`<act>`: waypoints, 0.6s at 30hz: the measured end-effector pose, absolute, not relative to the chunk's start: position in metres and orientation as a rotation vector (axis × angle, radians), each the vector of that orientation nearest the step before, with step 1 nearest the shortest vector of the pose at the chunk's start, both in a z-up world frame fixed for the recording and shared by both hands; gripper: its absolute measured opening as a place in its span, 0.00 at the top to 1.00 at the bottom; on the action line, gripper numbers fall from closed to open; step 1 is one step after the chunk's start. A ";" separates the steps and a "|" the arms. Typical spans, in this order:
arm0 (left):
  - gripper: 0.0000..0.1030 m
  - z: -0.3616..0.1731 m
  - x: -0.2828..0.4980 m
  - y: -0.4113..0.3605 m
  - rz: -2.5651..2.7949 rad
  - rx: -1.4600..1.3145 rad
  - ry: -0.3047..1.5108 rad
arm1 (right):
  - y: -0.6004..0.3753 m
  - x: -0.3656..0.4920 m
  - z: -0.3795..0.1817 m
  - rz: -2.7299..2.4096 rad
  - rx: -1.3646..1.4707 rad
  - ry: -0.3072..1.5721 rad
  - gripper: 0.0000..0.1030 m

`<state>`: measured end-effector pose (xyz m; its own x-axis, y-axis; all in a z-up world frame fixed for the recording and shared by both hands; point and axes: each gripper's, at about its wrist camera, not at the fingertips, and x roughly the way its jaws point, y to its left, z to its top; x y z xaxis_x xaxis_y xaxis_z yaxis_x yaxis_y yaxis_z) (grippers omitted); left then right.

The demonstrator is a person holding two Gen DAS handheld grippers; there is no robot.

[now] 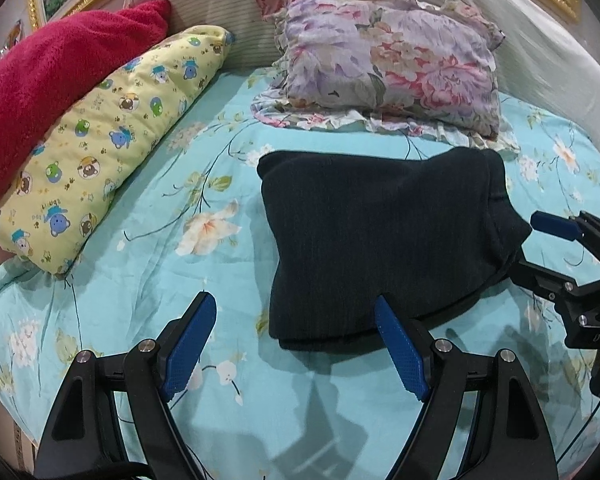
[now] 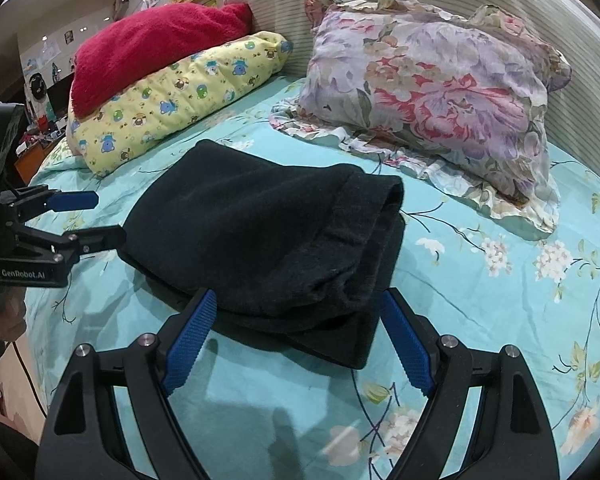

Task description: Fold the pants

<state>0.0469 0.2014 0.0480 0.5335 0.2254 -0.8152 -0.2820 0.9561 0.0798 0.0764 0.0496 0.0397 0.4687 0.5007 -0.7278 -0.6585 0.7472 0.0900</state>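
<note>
In the left wrist view, the folded dark pants (image 1: 384, 240) are seen lying on the floral bedsheet (image 1: 148, 264); the left gripper (image 1: 294, 312) is spread wide, empty. In the right wrist view, the right gripper (image 2: 296, 308) is likewise held wide apart at the pants' near edge, nothing clamped.

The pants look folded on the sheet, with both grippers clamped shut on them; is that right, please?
Not quite. The pants are folded on the sheet, but neither gripper is shut on them: the left gripper and right gripper are both open, as each wrist view shows.
</note>
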 end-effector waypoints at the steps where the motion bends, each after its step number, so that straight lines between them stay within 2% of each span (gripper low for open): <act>1: 0.20 0.049 0.049 0.202 0.300 -0.068 0.962 | 0.048 0.077 0.040 0.714 -0.211 0.814 0.18; 16: 0.20 0.050 0.070 0.192 0.288 -0.057 0.976 | 0.037 0.081 0.045 0.679 -0.155 0.820 0.18; 18: 0.20 0.050 0.071 0.190 0.295 -0.042 0.967 | 0.036 0.082 0.044 0.676 -0.147 0.825 0.15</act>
